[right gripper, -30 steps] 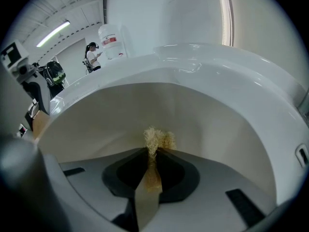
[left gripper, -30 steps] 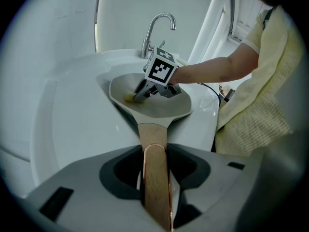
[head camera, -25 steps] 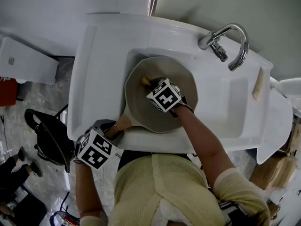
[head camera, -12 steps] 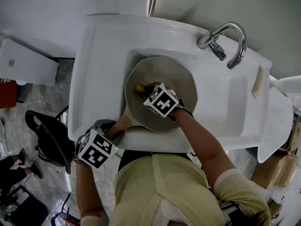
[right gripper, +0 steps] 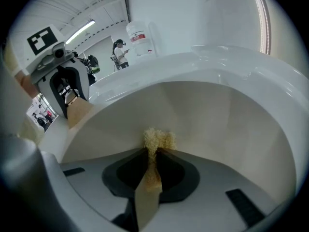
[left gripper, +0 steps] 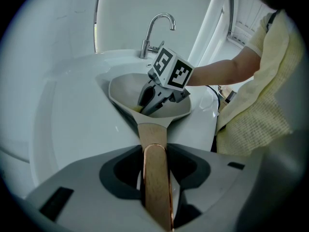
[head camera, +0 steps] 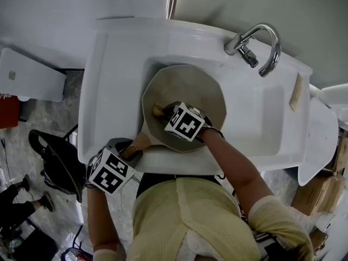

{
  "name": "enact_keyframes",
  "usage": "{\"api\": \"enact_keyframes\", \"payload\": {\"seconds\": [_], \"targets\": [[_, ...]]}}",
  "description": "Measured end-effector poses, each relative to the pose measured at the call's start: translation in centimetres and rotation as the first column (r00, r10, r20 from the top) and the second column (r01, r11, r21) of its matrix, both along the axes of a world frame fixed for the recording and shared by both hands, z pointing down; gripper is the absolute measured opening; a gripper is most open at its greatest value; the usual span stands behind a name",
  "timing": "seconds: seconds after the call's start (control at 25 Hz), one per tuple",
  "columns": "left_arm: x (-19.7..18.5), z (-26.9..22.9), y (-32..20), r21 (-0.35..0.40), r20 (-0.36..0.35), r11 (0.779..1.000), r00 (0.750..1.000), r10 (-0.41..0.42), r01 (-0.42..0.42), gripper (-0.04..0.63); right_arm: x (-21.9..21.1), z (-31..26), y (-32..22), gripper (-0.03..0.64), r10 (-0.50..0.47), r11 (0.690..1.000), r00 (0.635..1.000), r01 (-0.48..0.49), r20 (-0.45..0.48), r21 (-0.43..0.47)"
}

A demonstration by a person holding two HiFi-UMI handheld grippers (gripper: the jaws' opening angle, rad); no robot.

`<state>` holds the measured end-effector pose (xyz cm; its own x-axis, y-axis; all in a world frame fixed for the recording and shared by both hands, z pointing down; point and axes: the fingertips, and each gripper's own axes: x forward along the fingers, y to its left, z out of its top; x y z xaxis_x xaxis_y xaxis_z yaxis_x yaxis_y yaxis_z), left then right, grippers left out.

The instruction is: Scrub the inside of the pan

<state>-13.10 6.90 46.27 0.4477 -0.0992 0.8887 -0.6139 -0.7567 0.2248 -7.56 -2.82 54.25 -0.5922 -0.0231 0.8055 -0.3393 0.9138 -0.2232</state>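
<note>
There is one pan (head camera: 190, 86), one scrubbing brush (right gripper: 157, 139), one tap (head camera: 263, 42) and two pairs of tongs. The pan lies in the white sink (head camera: 109, 58), with its wooden handle (left gripper: 153, 132) over the front rim. The left tongs (left gripper: 155, 158) are closed on this handle. The right tongs (right gripper: 153, 158) grip the brush, and its pale bristles are against the inside of the pan. Beside the sink is a grey floor (head camera: 49, 113), behind it a white wall (head camera: 65, 10).
</note>
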Motion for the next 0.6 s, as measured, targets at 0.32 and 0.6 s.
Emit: {"api": "enact_keyframes", "payload": {"seconds": [0.32, 0.6], "targets": [[0.0, 0.0, 0.0, -0.004, -0.003, 1.0, 1.0, 0.003, -0.003, 0.201, 0.2, -0.2, 2.3, 0.074, -0.062, 0.996, 0.998, 0.063, 0.012, -0.057], [-0.1, 0.1, 0.0, -0.012, -0.001, 1.0, 1.0, 0.001, -0.001, 0.201, 1.0, -0.2, 4.1, 0.074, -0.105, 0.987, 0.994, 0.107, 0.023, -0.117]]}}
